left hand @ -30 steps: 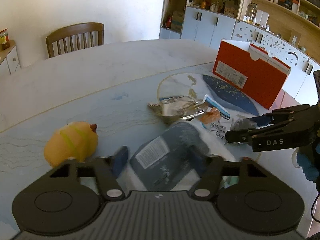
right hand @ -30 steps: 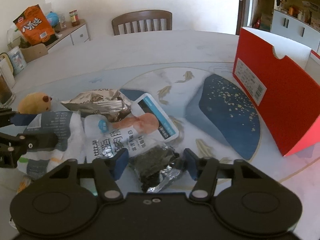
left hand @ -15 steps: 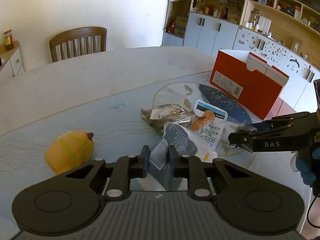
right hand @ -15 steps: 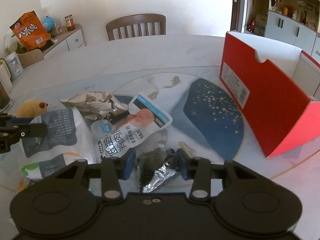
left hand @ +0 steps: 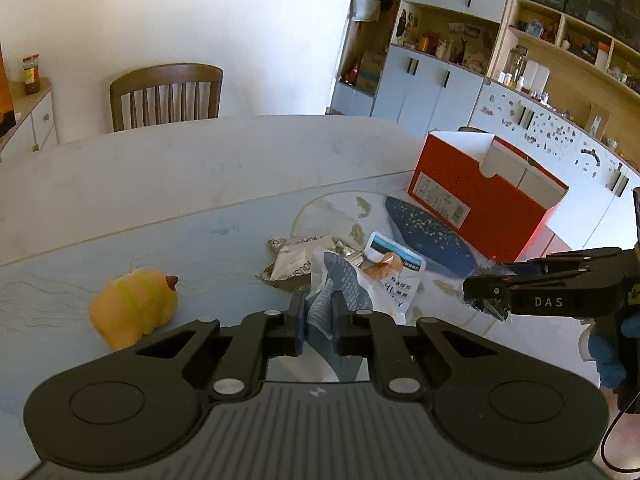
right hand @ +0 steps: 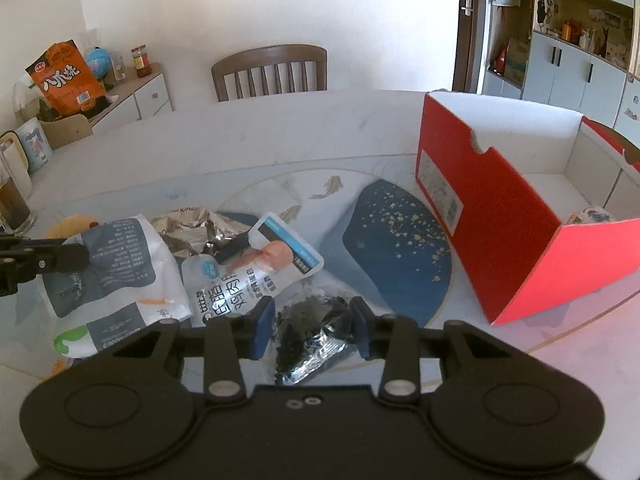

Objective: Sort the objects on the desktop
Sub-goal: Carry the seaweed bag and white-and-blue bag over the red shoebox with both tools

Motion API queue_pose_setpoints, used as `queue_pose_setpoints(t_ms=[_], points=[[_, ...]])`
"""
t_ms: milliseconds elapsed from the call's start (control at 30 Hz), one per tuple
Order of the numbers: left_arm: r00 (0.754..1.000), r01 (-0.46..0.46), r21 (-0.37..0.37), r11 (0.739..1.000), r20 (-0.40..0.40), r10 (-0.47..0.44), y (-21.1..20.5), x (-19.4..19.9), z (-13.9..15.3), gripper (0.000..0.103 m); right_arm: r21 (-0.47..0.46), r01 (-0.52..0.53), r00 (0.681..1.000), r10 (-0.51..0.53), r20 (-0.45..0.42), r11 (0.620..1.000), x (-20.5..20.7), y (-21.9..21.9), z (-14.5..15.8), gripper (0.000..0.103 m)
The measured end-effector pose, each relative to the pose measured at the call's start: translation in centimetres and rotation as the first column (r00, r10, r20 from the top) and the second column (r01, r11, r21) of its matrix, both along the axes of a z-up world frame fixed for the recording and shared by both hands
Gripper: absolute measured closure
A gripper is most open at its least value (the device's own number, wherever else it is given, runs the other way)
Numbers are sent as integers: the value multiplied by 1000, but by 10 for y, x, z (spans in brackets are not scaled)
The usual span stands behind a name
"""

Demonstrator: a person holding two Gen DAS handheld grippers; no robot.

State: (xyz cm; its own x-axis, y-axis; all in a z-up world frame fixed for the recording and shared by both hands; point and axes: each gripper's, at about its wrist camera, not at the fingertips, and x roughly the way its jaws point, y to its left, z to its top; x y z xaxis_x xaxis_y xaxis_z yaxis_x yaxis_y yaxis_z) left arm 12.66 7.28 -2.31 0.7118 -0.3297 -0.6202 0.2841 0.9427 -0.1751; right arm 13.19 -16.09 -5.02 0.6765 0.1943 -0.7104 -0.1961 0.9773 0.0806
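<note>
My left gripper (left hand: 319,322) is shut on a grey and white snack bag (left hand: 344,284) and holds it off the table; the bag also shows in the right wrist view (right hand: 116,264). My right gripper (right hand: 312,326) is shut on a dark foil seaweed pack (right hand: 310,340), lifted above the table; the pack shows in its fingertips in the left wrist view (left hand: 486,304). A chicken breast pouch (right hand: 256,268) and a crumpled silver bag (right hand: 192,228) lie on the table. A yellow plush toy (left hand: 134,304) lies to the left. An open red box (right hand: 516,208) stands at the right.
A wooden chair (left hand: 166,96) stands at the table's far side. A round blue mat (right hand: 392,240) lies between the snacks and the box. A small patterned item (right hand: 592,214) lies inside the box. Cabinets (left hand: 440,80) line the back wall.
My left gripper closed on the grey and white bag and lifted it. My right gripper closed on the seaweed pack and raised it off the table.
</note>
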Motion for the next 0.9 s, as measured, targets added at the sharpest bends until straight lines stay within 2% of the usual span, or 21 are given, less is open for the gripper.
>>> queue_pose_setpoints(t_ms=[333,900], points=[[999,1,-32,999,33,0,-14,-9,33,92,21,-15,999,14,30,1000,-7,-18,29,64],[992,79,-62,995,108,-72,-78,-12,86,92,42,-7,996,3,94,999,-13,-70,78,64]])
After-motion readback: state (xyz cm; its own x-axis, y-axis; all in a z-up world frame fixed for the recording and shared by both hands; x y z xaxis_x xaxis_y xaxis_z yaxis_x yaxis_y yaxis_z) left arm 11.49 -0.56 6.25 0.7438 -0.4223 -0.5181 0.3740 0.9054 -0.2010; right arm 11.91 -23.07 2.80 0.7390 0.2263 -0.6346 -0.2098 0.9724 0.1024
